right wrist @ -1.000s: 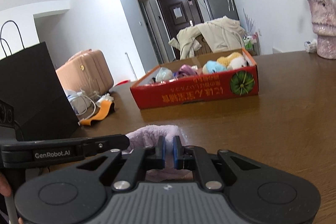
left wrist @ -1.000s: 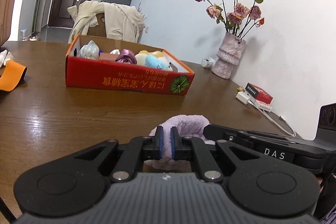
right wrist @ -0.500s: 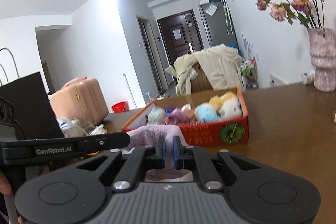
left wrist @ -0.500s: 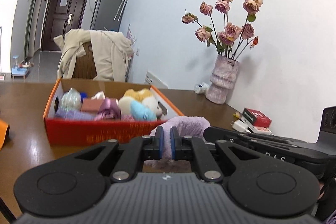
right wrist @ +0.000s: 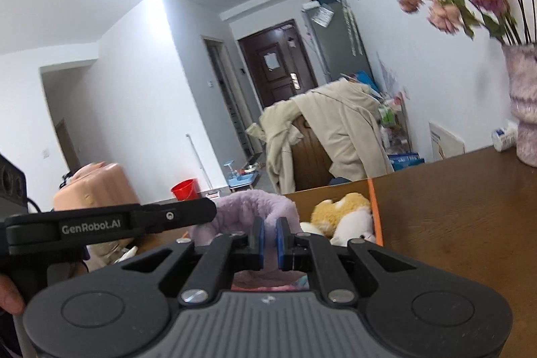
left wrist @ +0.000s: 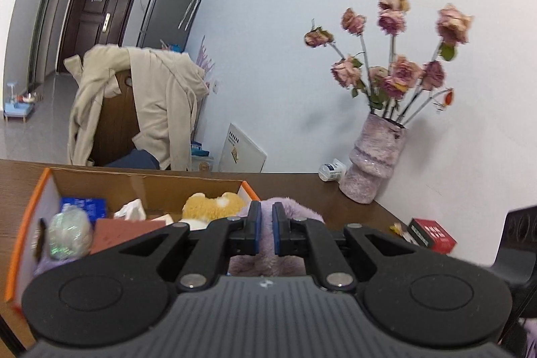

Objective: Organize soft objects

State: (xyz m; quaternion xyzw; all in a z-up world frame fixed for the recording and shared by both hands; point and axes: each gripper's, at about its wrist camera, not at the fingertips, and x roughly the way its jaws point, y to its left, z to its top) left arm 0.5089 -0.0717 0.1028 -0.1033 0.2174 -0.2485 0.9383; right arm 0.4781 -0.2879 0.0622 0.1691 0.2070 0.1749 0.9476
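Surface [left wrist: 362,210] of brown wood bearing an orange-edged cardboard box [left wrist: 30,217] of plush toys, with a flower vase [left wrist: 376,163] beyond. Purple fleece item [right wrist: 258,207] above the box, pinched by the left hand-held gripper [left wrist: 265,228] and the right hand-held gripper [right wrist: 270,240], both clamped tight; it hides part of the box.

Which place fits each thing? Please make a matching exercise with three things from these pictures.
Things:
1. purple plush cloth
2. yellow plush toy
3. vase of dried roses

Places:
A. standing on the table near the wall
B. lying inside the cardboard box
C. clamped by both the left gripper and the right gripper

Pairs: 1-C, 2-B, 3-A
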